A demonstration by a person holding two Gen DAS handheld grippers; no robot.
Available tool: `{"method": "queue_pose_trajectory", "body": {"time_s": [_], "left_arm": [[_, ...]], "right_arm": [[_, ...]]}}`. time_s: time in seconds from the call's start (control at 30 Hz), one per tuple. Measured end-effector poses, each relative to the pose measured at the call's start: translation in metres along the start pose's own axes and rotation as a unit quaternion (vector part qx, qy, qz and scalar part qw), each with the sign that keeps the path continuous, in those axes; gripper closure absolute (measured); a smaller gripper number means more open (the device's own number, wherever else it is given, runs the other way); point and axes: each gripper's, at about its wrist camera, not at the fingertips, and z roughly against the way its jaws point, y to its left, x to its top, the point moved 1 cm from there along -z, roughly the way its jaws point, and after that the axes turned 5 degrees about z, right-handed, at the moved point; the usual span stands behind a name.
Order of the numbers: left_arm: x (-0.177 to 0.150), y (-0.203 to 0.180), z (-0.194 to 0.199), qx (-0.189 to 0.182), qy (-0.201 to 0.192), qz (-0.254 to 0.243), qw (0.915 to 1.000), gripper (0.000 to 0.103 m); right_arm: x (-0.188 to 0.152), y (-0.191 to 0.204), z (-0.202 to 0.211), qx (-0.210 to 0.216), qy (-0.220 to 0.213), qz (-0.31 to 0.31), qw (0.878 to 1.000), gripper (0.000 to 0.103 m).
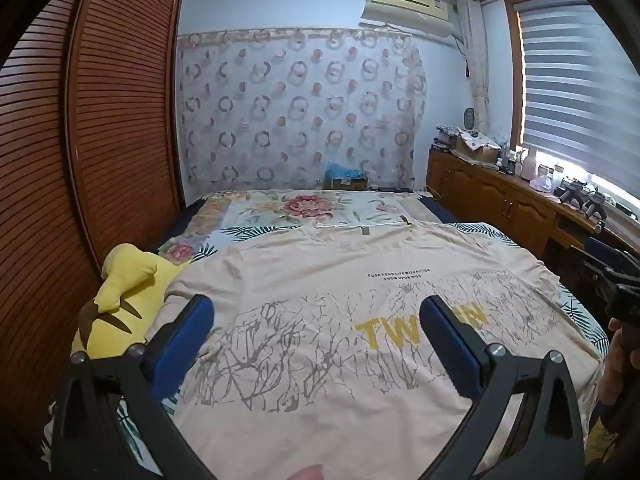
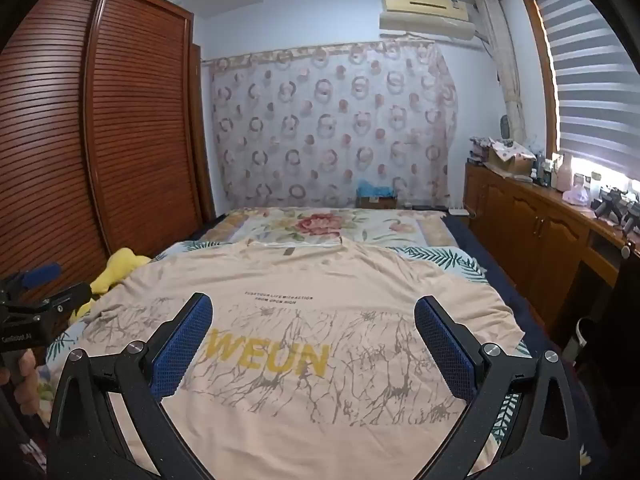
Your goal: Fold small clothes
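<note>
Bed (image 1: 460, 206): beige T-shirt (image 1: 320, 360) printed "FROM UPON HIGH", frame centre; left gripper (image 1: 316, 320), right gripper (image 2: 314, 320) tilted downward above, fingers spread wide, empty.

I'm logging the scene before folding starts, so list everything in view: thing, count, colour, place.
T-shirt: one, peach with grey branch print and yellow letters, spread flat on the bed, print up.
Bed cover: one, floral, beyond the shirt.
Plush toy: one, yellow, left edge of the bed, beside the shirt.
Wardrobe: one, brown louvred doors, left wall.
Curtain: one, pale with ring pattern, far wall.
Air conditioner: one, cream, high on the far wall.
Cabinet: one, brown wood, right, cluttered top.
Window blind: one, grey striped, right.
Left gripper: black, blue pads, open above the shirt.
Right gripper: same, open above the shirt.
</note>
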Motion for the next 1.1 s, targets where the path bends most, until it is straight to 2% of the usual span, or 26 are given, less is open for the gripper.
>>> {"method": "queue_pose_trajectory", "body": {"time_s": [0.07, 0.23, 0.27, 0.4, 1.1], "left_arm": [[0.0, 0.0, -0.001, 0.001, 0.001, -0.002, 1.0, 0.0], [0.001, -0.002, 0.0, -0.001, -0.001, -0.01, 0.9999, 0.0], [0.002, 0.009, 0.003, 0.006, -0.003, 0.003, 1.0, 0.0], [0.002, 0.014, 0.005, 0.007, 0.0, 0.002, 1.0, 0.0], [0.0, 0.008, 0.006, 0.012, 0.004, -0.002, 0.9999, 0.0]], "right_arm": [[0.0, -0.001, -0.002, 0.007, 0.013, -0.01, 1.0, 0.0], [0.0, 0.0, 0.0, 0.004, 0.0, -0.008, 1.0, 0.0], [0.0, 0.001, -0.001, 0.004, 0.001, -0.007, 1.0, 0.0], [-0.001, 0.001, 0.0, 0.005, 0.001, -0.008, 1.0, 0.0], [-0.001, 0.006, -0.004, 0.005, 0.001, -0.008, 1.0, 0.0]]}}
